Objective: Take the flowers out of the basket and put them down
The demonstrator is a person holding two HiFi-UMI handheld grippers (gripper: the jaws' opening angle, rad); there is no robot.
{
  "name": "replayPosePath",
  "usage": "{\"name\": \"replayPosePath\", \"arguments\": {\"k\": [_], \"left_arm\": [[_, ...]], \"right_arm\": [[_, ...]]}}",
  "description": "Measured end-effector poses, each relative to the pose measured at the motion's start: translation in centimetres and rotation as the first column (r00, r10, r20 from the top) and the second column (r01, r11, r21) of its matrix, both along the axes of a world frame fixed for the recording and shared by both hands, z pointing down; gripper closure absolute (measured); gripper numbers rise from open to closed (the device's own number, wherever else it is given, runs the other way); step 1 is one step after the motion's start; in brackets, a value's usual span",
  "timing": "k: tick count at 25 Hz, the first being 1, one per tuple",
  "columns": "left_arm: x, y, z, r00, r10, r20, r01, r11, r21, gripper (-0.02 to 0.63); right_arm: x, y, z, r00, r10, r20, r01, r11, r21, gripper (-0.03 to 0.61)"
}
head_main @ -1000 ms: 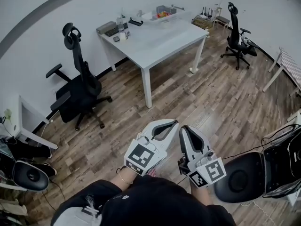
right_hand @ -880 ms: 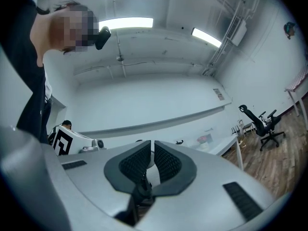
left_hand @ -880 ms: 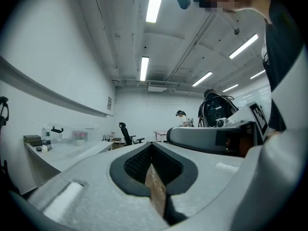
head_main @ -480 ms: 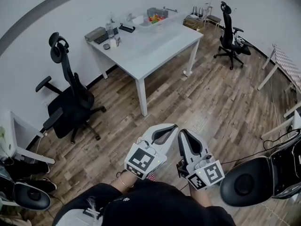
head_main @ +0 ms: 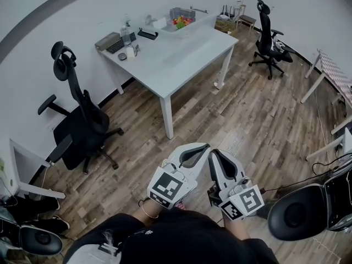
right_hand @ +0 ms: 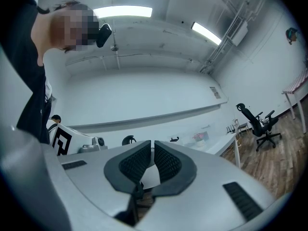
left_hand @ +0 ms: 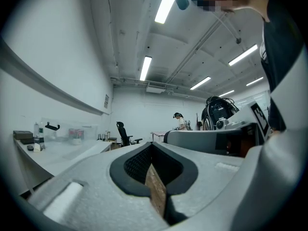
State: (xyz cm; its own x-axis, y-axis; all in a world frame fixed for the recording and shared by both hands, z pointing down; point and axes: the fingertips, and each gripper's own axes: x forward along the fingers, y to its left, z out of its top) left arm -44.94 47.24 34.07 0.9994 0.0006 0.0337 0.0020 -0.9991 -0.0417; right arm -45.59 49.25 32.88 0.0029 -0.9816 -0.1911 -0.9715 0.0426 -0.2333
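Fingers on our left gripper [head_main: 203, 146] and right gripper [head_main: 213, 152] sit pressed together, empty; well ahead of them, the basket [head_main: 185, 10] with flowers [head_main: 180, 21] rests on the far bench [head_main: 176, 51].

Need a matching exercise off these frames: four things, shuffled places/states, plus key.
1 basket
2 left gripper
3 keyboard
4 black chair by the wall

A on the floor, left of the table
B table's far end, flowers inside
C fingers shut, nothing held
D table's left corner

Pairs: 1-B, 2-C, 3-D, 4-A
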Motion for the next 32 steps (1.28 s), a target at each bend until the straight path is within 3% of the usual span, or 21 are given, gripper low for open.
{"name": "replayPosePath", "arguments": {"k": [12, 17, 24, 32], "left_arm": [[0.5, -5.7, 0.1, 1.0, -0.007, -0.016, 0.007, 1.0, -0.016, 0.612], [2.4, -6.3, 0.0, 1.0, -0.009, -0.013, 0.009, 1.0, -0.019, 0.612], [5.8, -7.9, -0.3, 0.998, -0.054, -0.013, 0.054, 0.999, -0.006, 0.611], [12.1, -9.9, -0.4, 0.995, -0.097, 0.001, 0.097, 0.995, 0.022, 0.612]], "right_arm": [[0.8, -4.1, 0.6, 0.998, 0.053, 0.025, -0.053, 0.998, -0.014, 0.565], [3.7, -4.5, 0.4, 0.996, 0.076, 0.04, -0.076, 0.997, -0.012, 0.565], [7.8, -6.4, 0.0, 0.997, 0.035, 0.062, -0.036, 0.999, 0.02, 0.566], [14.4, -7.8, -0.1, 0.997, -0.005, 0.077, 0.002, 0.999, 0.041, 0.566]]}}
